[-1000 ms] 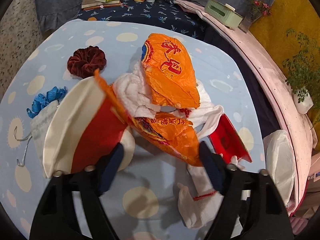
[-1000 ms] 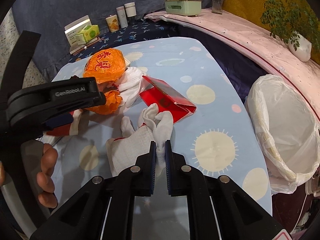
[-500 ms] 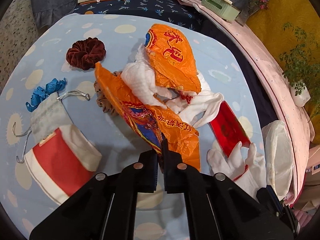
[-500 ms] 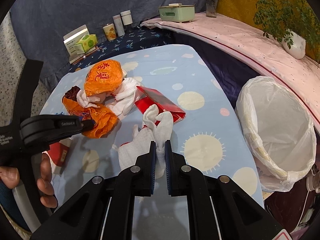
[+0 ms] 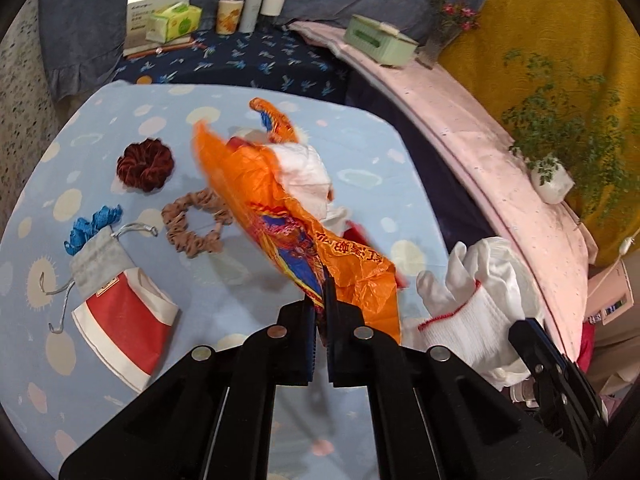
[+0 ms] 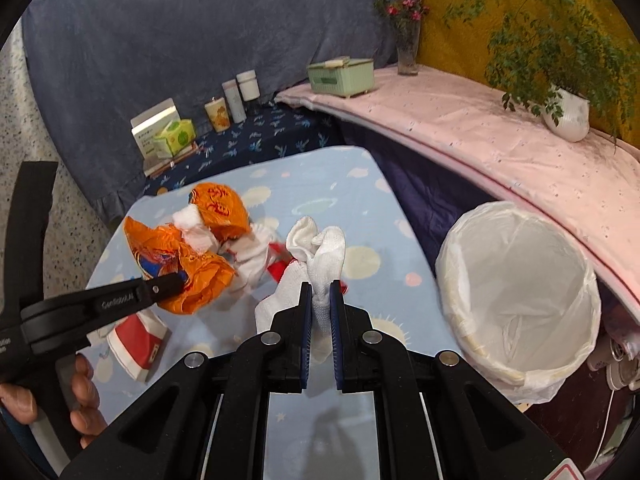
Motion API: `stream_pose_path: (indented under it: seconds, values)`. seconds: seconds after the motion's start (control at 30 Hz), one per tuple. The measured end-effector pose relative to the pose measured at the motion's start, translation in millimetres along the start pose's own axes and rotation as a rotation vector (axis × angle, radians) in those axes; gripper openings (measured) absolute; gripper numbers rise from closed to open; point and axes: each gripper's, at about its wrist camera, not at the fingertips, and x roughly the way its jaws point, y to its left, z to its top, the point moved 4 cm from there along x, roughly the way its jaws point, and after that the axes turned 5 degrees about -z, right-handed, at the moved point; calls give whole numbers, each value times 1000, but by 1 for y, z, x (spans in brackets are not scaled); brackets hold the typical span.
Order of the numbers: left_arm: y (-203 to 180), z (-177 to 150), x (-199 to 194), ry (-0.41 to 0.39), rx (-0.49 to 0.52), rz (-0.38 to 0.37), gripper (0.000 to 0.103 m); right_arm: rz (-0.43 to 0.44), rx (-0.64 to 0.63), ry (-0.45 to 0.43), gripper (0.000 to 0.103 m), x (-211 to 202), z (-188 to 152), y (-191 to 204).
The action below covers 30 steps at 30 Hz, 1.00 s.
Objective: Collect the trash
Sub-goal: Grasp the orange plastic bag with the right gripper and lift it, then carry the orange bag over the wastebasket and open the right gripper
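Observation:
My left gripper [image 5: 320, 300] is shut on an orange plastic bag [image 5: 288, 216] that hangs lifted above the blue table [image 5: 240, 288], with white tissue [image 5: 304, 168] caught in its folds. The same bag [image 6: 188, 256] shows at the left of the right wrist view, pinched by the left gripper [image 6: 176, 280]. My right gripper [image 6: 320, 304] is shut on a white work glove [image 6: 316, 264], also raised off the table; that glove [image 5: 480, 292] appears at the right of the left wrist view. A white-lined trash bin [image 6: 520, 292] stands open beside the table's right edge.
On the table lie a red and white paper cup [image 5: 124, 320], a grey drawstring pouch [image 5: 100, 260], a blue ribbon [image 5: 94, 224], a tan scrunchie [image 5: 192, 224] and a dark red scrunchie [image 5: 146, 164]. A pink shelf [image 6: 500, 144] with a potted plant [image 6: 568, 112] runs behind the bin.
The left gripper closed on the orange bag and lifted it, baring the tan scrunchie beneath. The right gripper rose with the white glove. The red and white cup now lies on the table.

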Motion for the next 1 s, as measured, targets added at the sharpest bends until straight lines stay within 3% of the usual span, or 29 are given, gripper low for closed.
stream_pose_path:
  seconds: [0.3, 0.53, 1.0]
  values:
    - [-70, 2, -27, -47, 120, -108, 3, -46, 67, -116, 9, -40, 30, -47]
    - [-124, 1, -26, -45, 218, -178, 3, -104, 121, -173, 9, -57, 39, -88]
    - [-209, -8, 15, 47, 349, -292, 3, -213, 241, -172, 9, -50, 38, -170]
